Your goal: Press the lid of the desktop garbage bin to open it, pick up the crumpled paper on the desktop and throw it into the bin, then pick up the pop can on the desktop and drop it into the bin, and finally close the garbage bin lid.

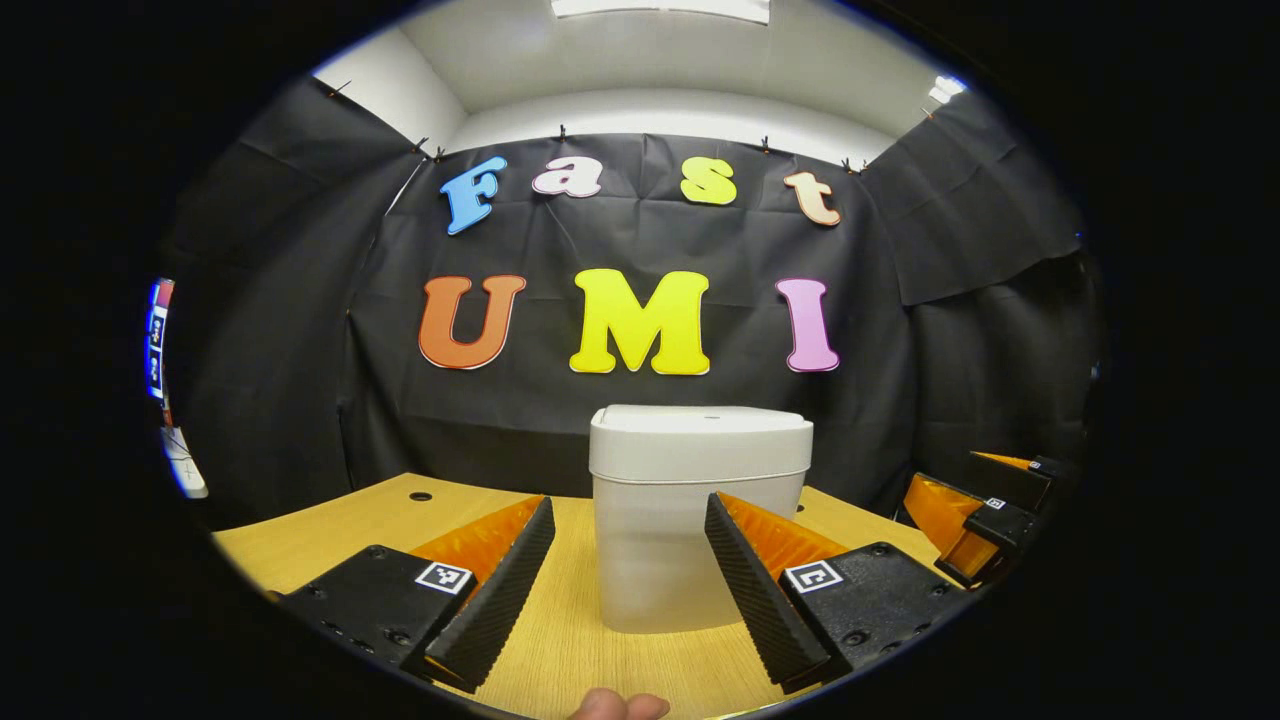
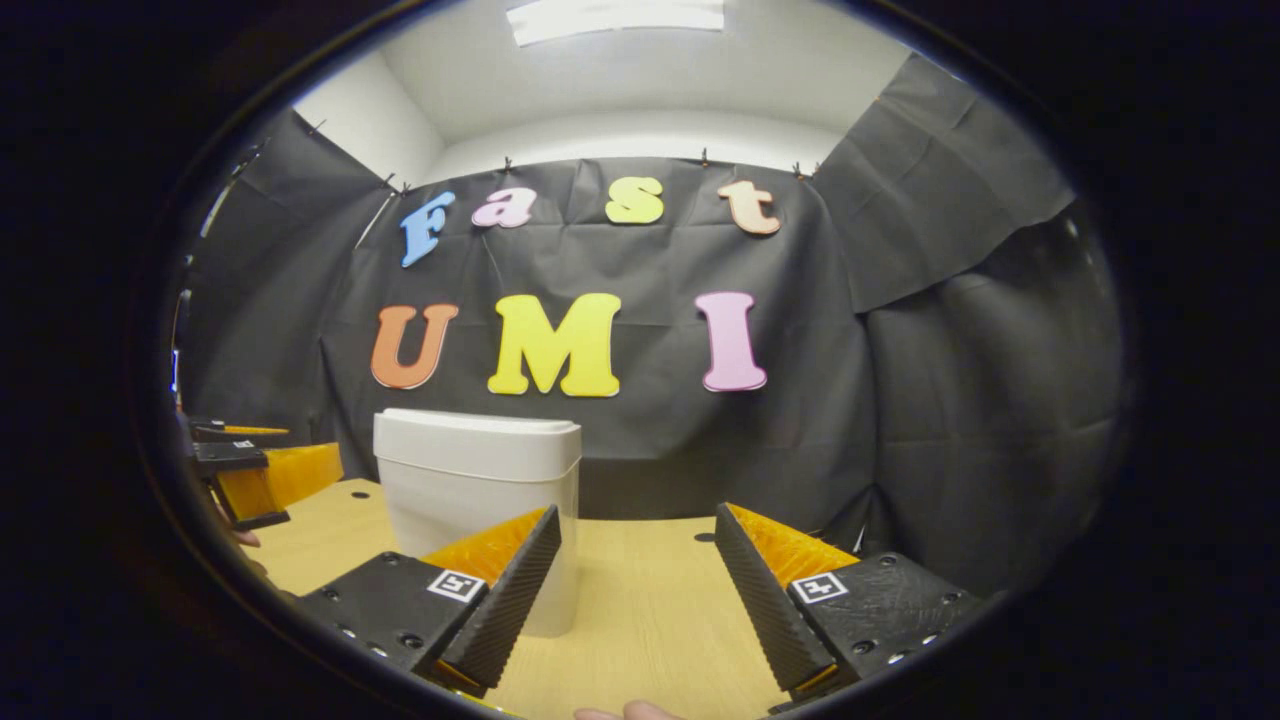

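Facing the bin head-on, the left tool is hovering low over the table, jaws spread wide and holding nothing. The bin is standing upright toward the table's far edge, lid shut, so the press probably falls to this nearer tool. The right tool, likewise wide and empty, is sitting off to the bin's right.

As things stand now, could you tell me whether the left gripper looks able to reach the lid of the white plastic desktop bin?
Probably yes. The left gripper is open and faces the white plastic desktop bin head-on; bare wooden desktop lies between. Its closed lid sits higher, so the gripper must rise.
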Demonstrator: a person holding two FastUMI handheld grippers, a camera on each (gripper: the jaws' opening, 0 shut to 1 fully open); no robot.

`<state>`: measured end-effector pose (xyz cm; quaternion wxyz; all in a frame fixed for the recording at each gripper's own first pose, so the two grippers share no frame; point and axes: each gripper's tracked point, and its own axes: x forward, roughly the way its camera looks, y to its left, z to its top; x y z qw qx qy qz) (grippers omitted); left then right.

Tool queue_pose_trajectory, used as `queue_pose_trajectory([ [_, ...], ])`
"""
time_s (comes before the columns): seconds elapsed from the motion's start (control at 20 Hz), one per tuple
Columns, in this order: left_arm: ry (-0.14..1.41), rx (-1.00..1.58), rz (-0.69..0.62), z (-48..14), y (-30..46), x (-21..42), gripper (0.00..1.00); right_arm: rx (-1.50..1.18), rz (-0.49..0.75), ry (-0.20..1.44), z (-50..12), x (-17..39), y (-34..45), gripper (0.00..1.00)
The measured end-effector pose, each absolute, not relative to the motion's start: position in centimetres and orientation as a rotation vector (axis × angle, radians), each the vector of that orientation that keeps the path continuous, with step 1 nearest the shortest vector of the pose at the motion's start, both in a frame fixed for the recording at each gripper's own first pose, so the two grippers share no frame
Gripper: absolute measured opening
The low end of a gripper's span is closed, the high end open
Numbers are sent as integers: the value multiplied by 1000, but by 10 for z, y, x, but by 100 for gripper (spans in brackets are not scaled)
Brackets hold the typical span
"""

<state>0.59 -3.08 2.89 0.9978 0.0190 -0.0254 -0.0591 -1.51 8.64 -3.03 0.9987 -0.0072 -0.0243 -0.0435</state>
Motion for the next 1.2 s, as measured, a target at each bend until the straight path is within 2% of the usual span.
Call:
queue_pose_trajectory([
  [0.1, -54, 42, -119, 29, -32, 7, 97, -17, -92, -50, -31, -15, 85, 97],
  [0.7, -42, 69, -118, 30, -28, 2, 97, -29, -98, -46, -29, -16, 89, 95],
  [0.75, -41, 69, -119, 30, -28, 2, 97, -27, -93, -47, -29, -16, 91, 97],
  [1.2, -16, 54, -106, 24, -25, -2, 97, -15, -30, -38, -31, -13, 113, 95],
])
